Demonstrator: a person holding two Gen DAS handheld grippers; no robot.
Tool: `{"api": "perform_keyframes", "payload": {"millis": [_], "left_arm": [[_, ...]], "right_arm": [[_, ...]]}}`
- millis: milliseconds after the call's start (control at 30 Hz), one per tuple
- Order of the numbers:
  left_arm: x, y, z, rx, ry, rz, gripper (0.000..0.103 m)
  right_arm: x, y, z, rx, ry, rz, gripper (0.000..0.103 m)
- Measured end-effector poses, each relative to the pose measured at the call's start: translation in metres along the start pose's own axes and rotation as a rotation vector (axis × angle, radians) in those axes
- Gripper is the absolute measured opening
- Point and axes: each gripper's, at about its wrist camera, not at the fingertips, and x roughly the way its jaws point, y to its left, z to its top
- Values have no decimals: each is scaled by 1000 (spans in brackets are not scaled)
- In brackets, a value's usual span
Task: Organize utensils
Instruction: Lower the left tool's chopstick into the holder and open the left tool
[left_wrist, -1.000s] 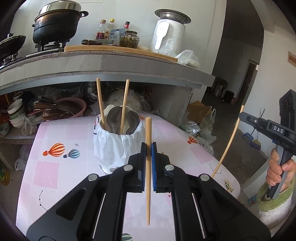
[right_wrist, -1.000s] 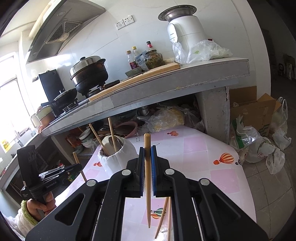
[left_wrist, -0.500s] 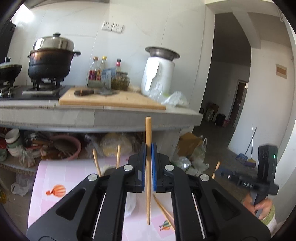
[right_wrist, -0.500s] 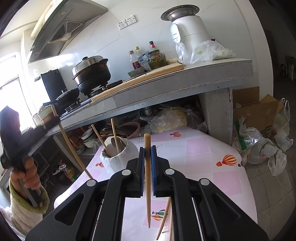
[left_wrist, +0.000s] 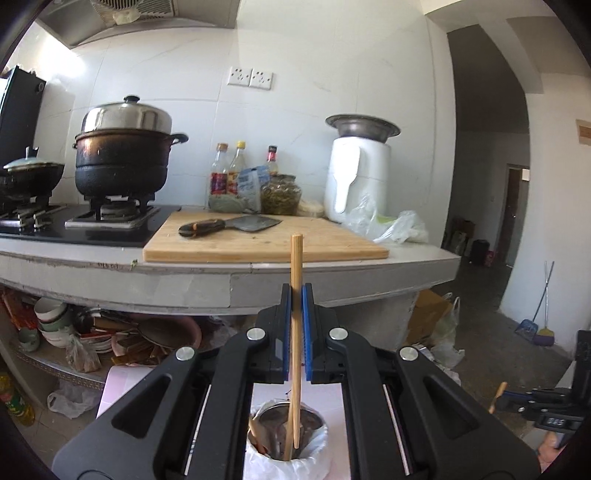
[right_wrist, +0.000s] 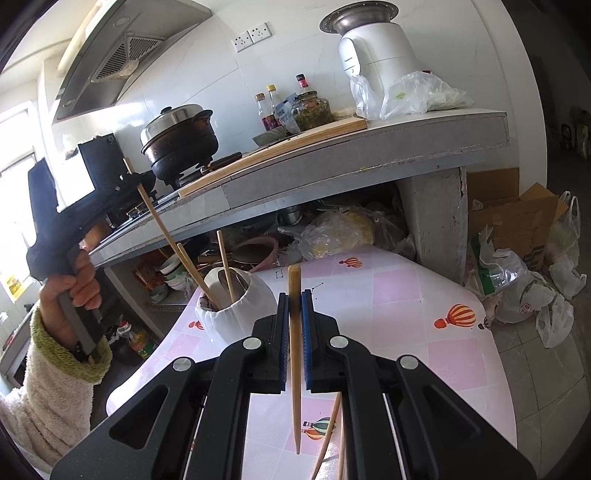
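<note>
In the left wrist view my left gripper (left_wrist: 295, 291) is shut on a wooden chopstick (left_wrist: 296, 258) held upright. Its lower end reaches into the mouth of the utensil holder (left_wrist: 317, 454), a cup lined with a white bag that holds other chopsticks and a spoon. My right gripper (right_wrist: 294, 299) is shut on a second chopstick (right_wrist: 294, 280), held above the pink table (right_wrist: 406, 295), to the right of the holder (right_wrist: 236, 310). In the right wrist view the left gripper (right_wrist: 129, 181) is up at the left, and its chopstick (right_wrist: 166, 236) slants down into the holder.
Loose chopsticks (right_wrist: 328, 432) lie on the table under my right gripper. Behind runs a concrete counter (left_wrist: 221, 288) with a cutting board (left_wrist: 258, 243), a cleaver, pots and bottles. Bowls and bags fill the shelf beneath it. A cardboard box (right_wrist: 517, 214) and plastic bags stand on the floor at the right.
My left gripper has risen with its chopstick from in front of the holder to above it, and the chopstick's lower end now sits in the holder's mouth. The right gripper has stayed still.
</note>
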Motion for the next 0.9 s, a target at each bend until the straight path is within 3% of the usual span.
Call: {"api": "perform_keyframes", "payload": {"millis": [400, 900], "left_arm": [[41, 15, -46, 4, 68, 41, 5], [54, 11, -87, 4, 154, -1, 5]], "right_arm": [[6, -1, -2, 0, 20, -1, 7], [4, 0, -3, -4, 20, -6, 7]]}}
